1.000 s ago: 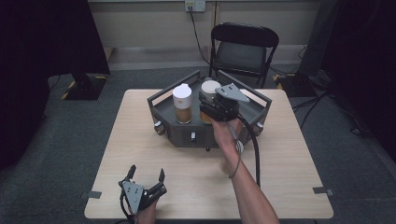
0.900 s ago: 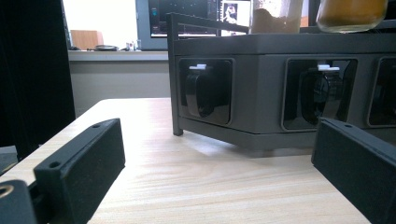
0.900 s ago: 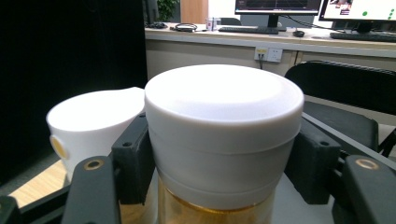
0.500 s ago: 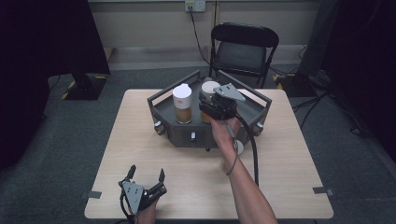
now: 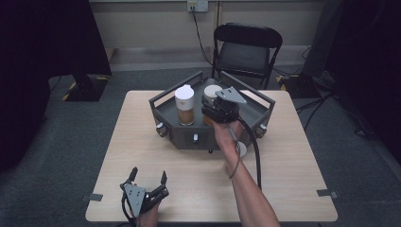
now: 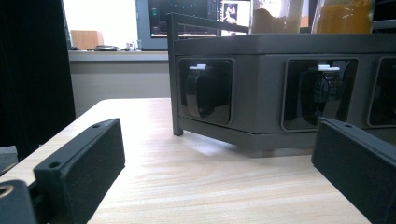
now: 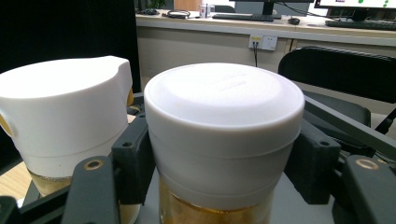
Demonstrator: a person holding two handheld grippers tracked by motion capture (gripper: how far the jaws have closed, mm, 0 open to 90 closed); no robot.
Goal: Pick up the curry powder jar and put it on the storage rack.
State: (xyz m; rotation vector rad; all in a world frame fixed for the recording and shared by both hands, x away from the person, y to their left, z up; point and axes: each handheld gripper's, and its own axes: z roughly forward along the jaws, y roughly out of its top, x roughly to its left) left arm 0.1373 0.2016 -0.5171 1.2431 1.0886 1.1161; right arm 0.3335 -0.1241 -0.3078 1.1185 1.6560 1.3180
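Grey floor surrounds one wooden table (image 5: 142, 142) and one black chair (image 5: 246, 49). One tray (image 5: 165, 106) holds two white-lidded jars; right gripper (image 5: 215, 111) clamps one jar (image 7: 224, 135). Left gripper (image 5: 147, 178) rests open near the front edge.

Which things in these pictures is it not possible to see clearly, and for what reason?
- Right jar: in the high view, the right gripper covers most of it.
- Both jars' tops in the left gripper view: cut off by the upper edge.
- White round object on the table: half hidden by the forearm, too small to identify.
- Dark rack knobs: any markings are too blurred to read.
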